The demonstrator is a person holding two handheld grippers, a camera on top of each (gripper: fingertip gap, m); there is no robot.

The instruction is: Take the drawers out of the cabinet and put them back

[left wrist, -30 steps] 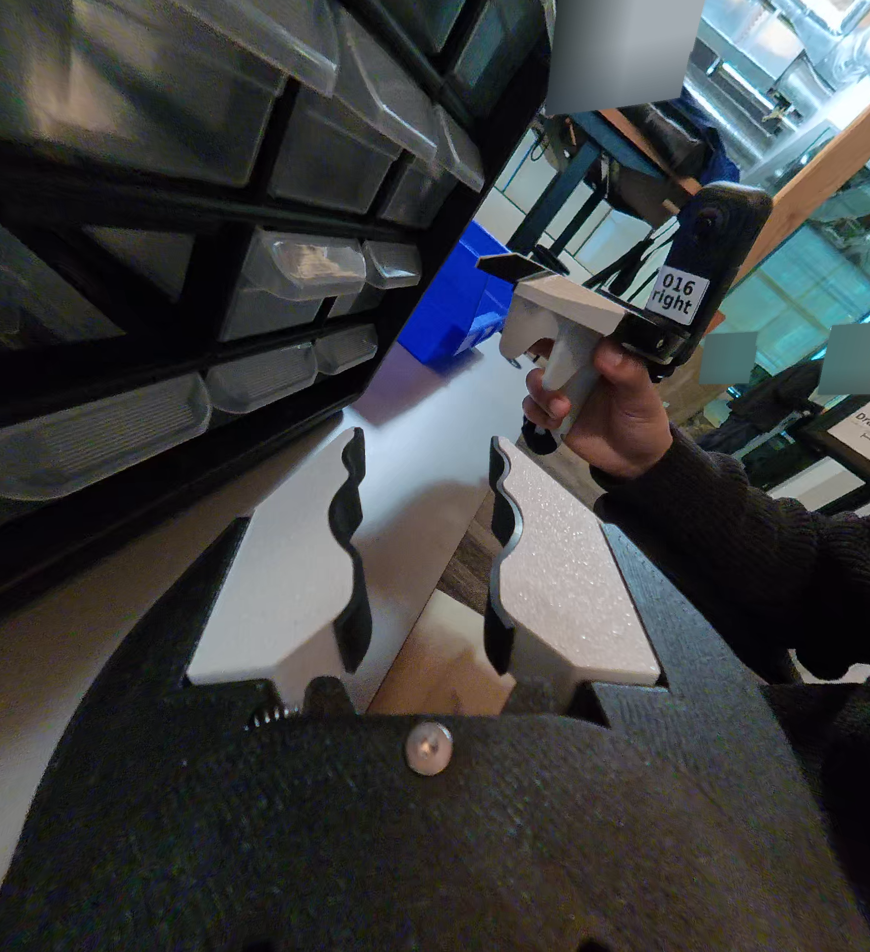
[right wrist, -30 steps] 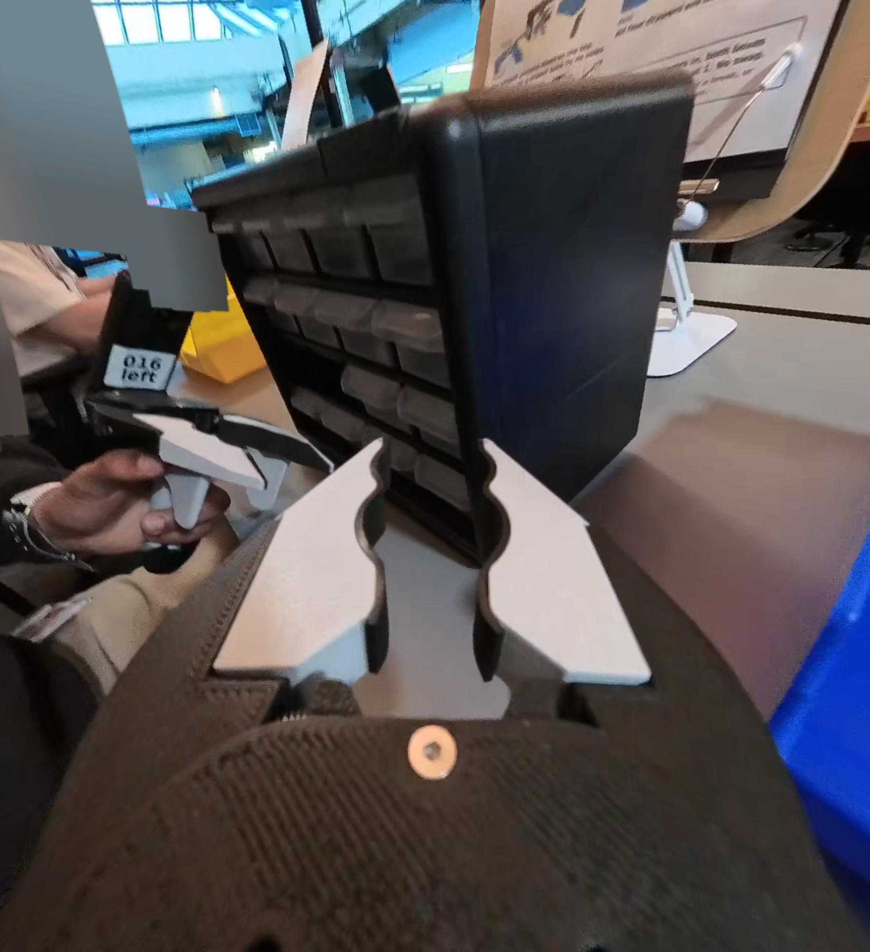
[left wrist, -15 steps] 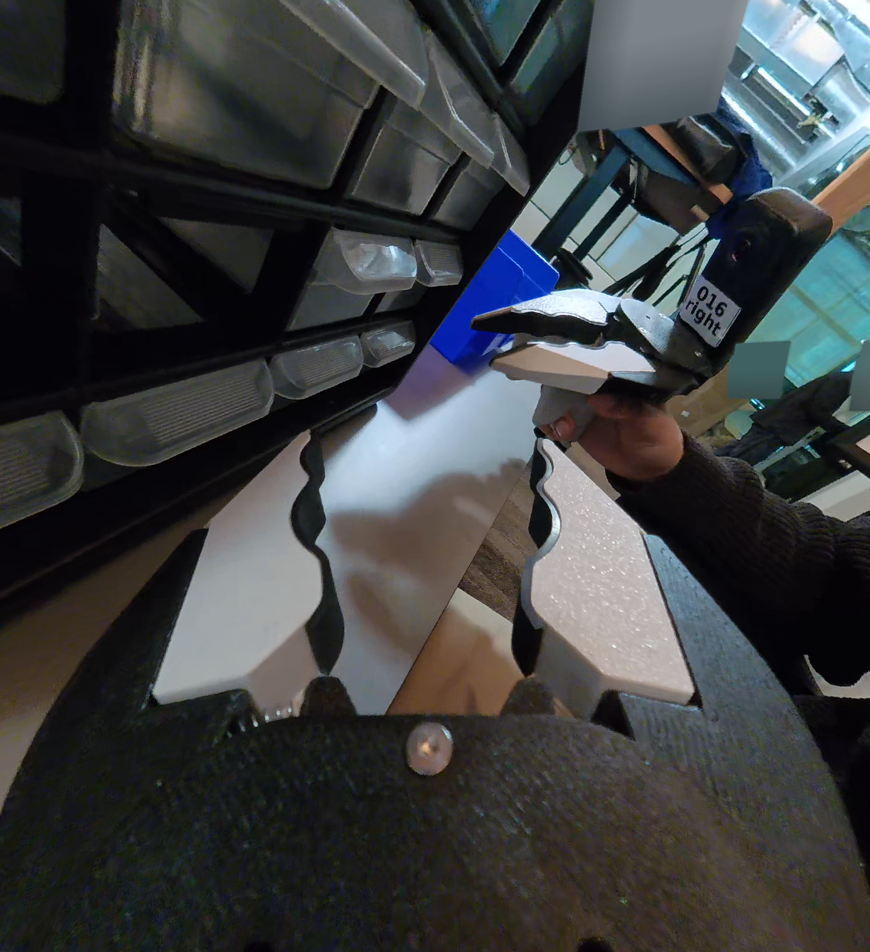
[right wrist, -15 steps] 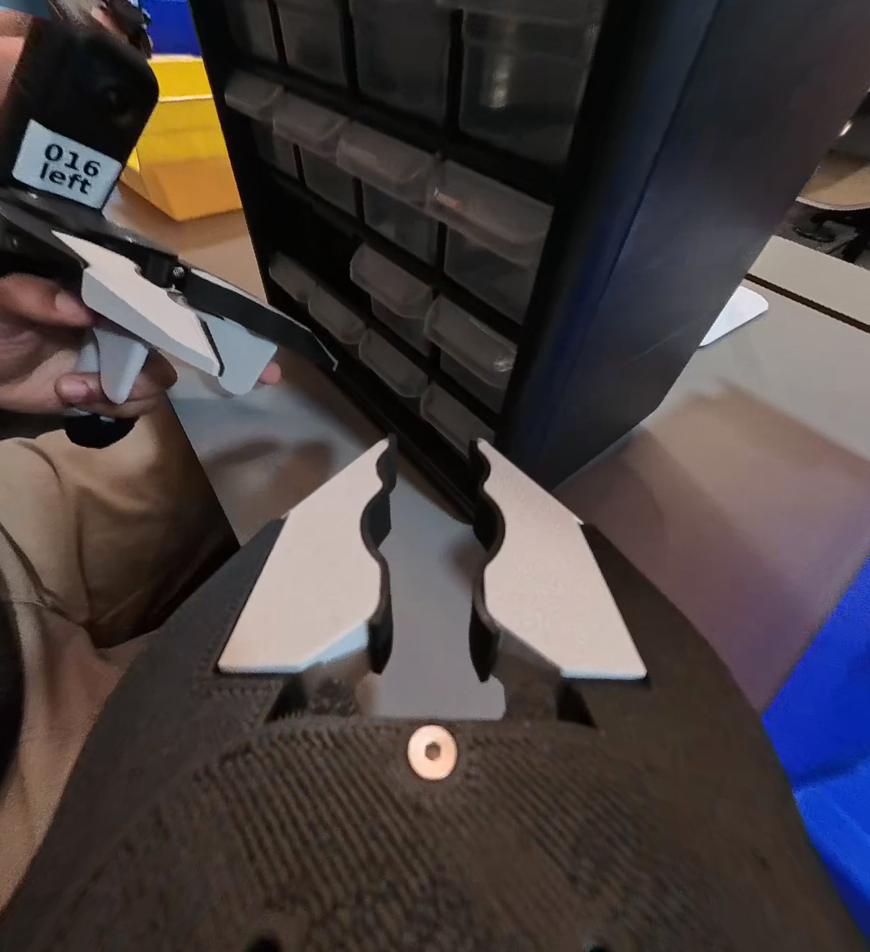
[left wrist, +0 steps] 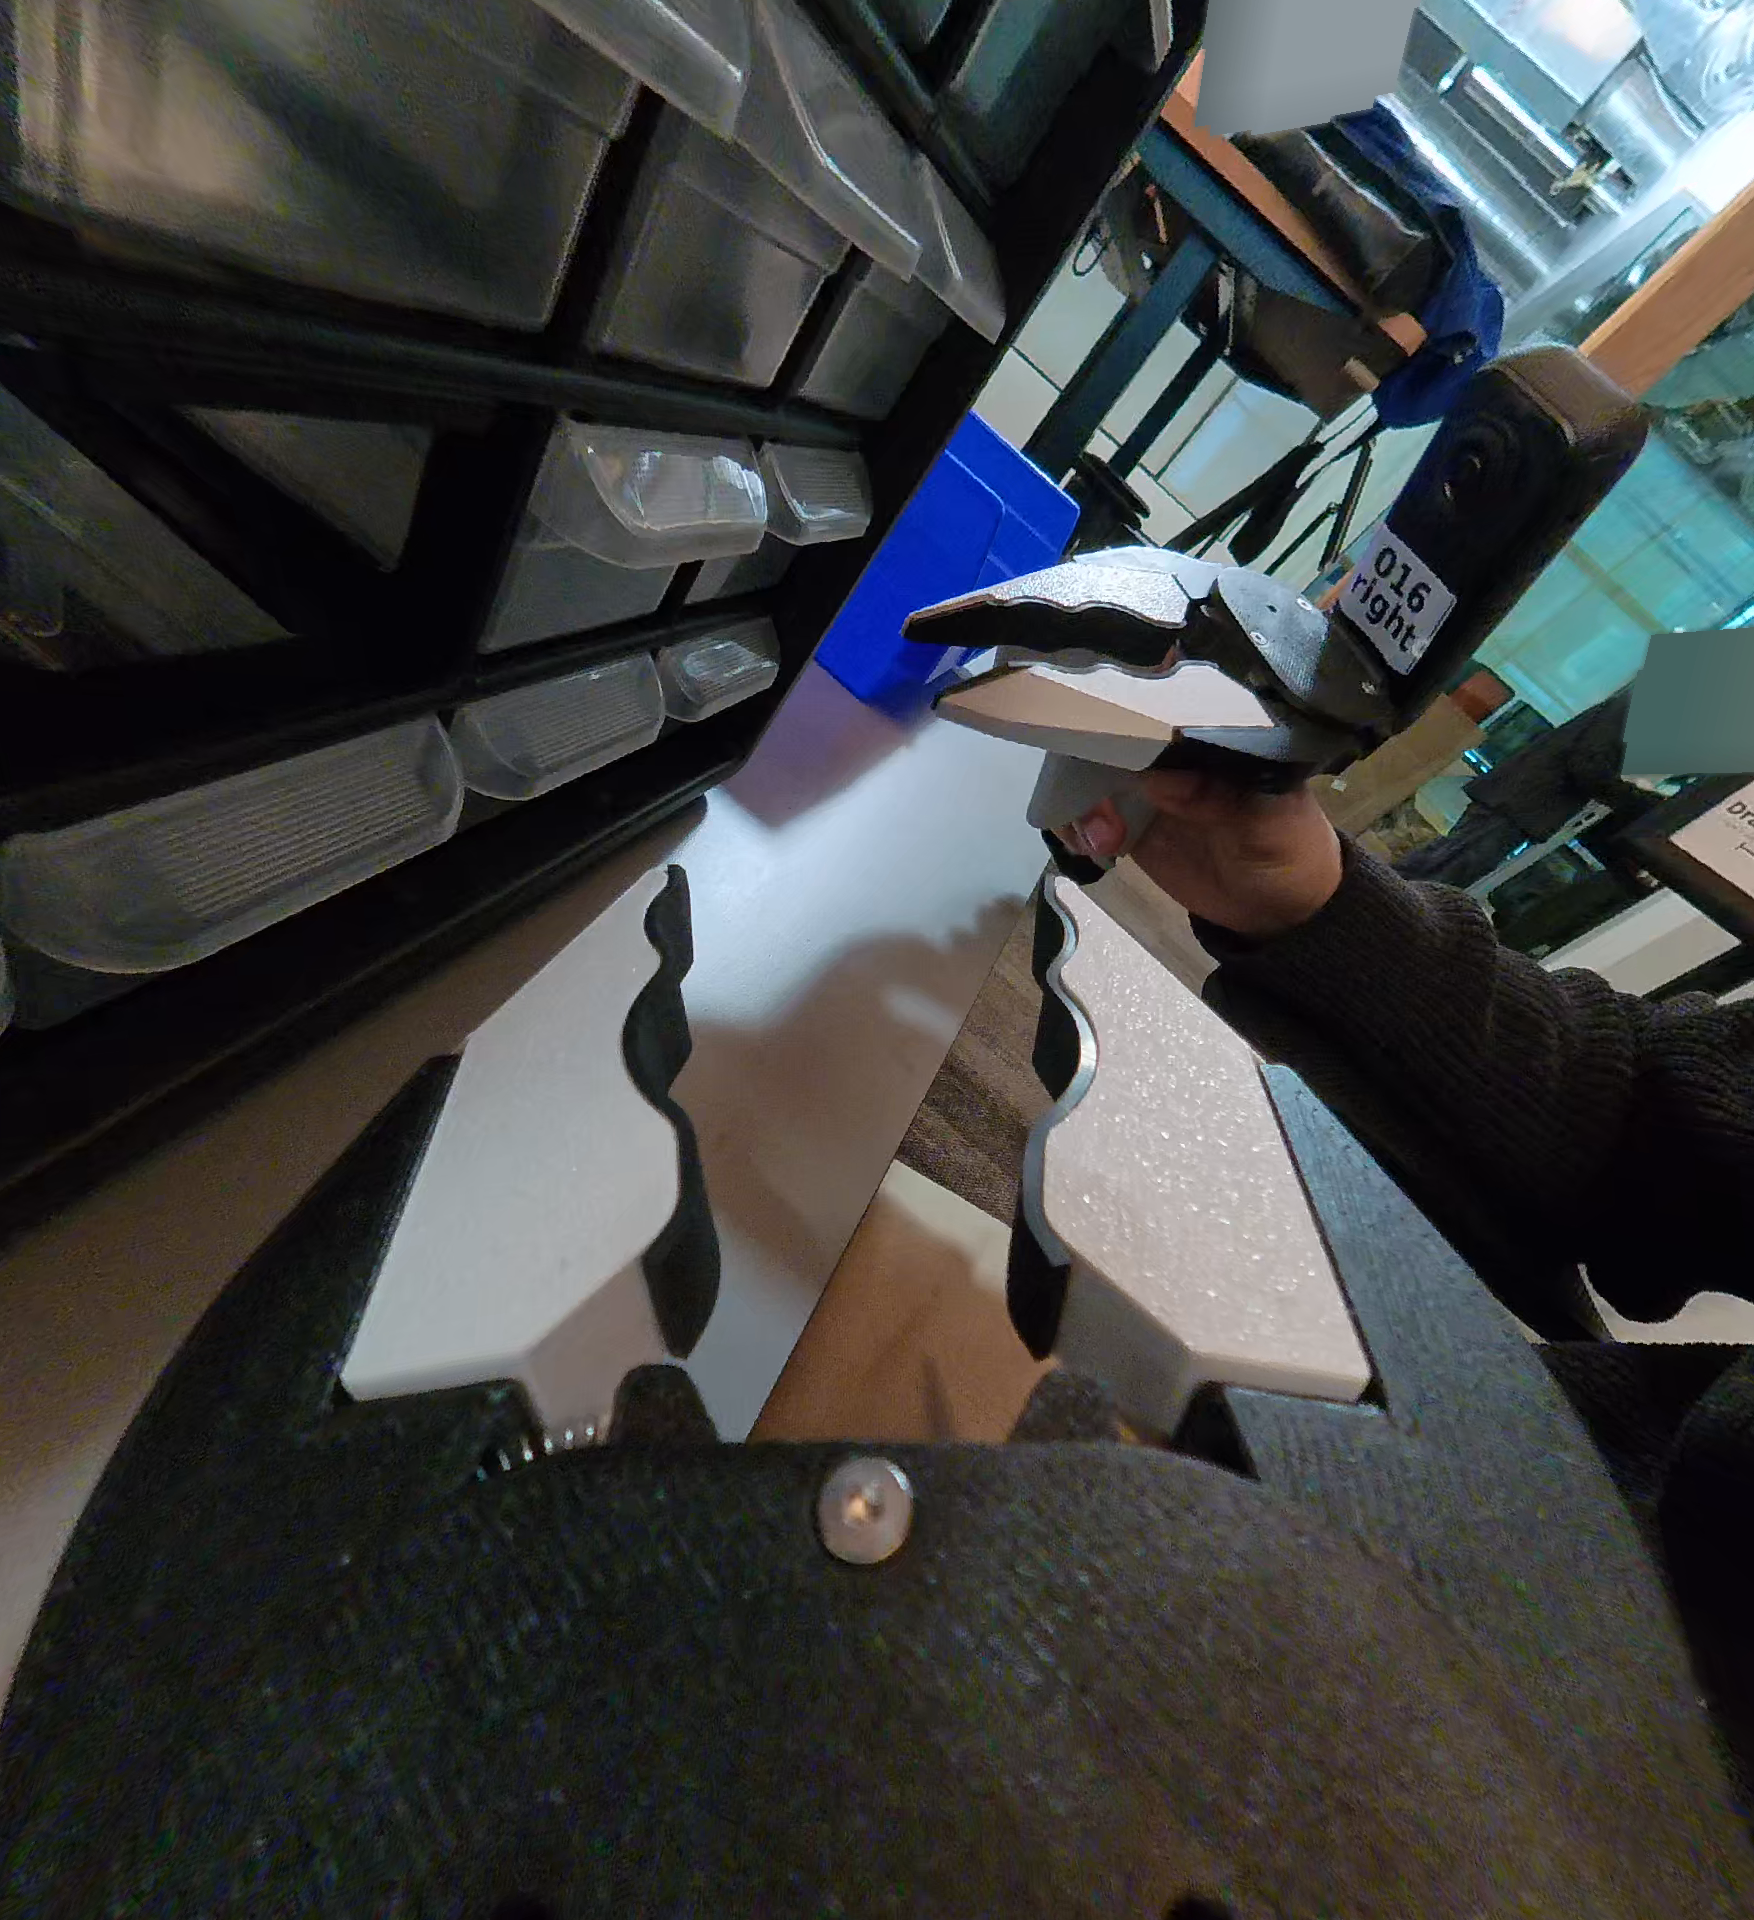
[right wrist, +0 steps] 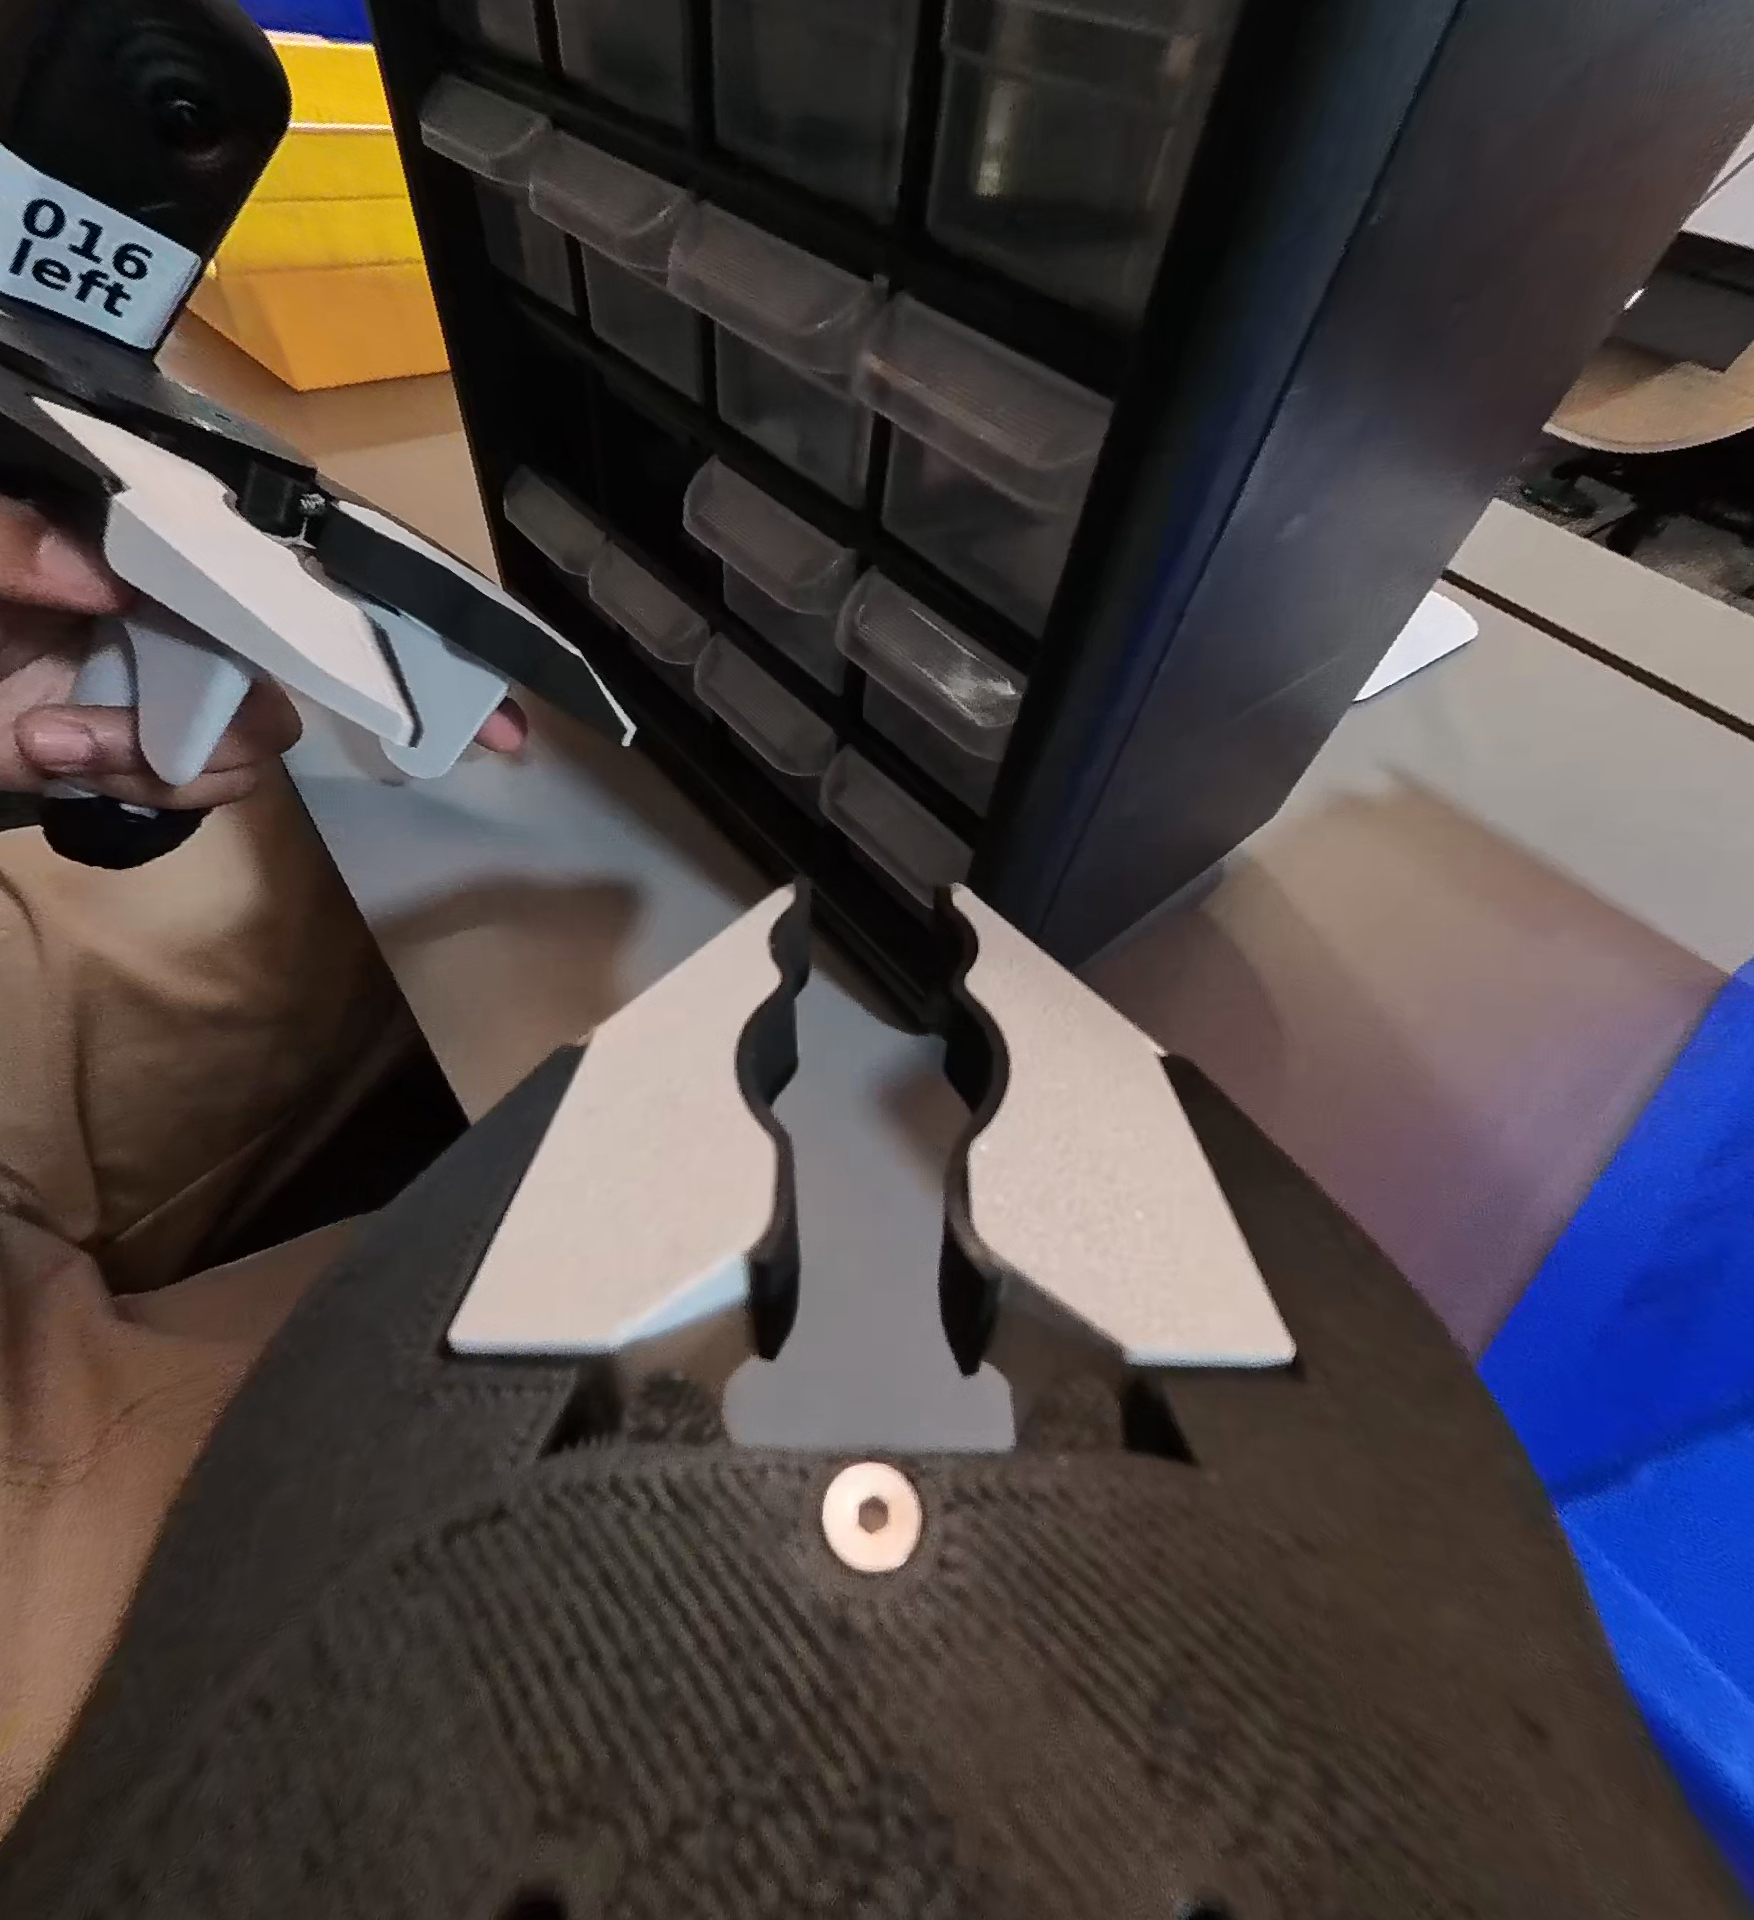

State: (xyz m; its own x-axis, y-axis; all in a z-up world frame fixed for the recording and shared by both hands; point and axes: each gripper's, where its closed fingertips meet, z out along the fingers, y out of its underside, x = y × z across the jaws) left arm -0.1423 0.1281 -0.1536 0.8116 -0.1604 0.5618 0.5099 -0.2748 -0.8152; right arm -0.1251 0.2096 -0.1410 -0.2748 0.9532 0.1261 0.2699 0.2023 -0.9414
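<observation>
Left wrist view gives us the black cabinet at left, its clear drawers all seated, then our left gripper spread wide over the grey table, grasping nothing, then a blue bin. Across in the right wrist view, our right gripper hangs parted and empty, just before the cabinet's bottom corner.

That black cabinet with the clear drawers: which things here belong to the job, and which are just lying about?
For the job:
- black cabinet
- its clear drawers
- left hand-held gripper, open, empty
- right hand-held gripper, open, empty

Just lying about:
- blue bin
- yellow bin
- white stand base
</observation>
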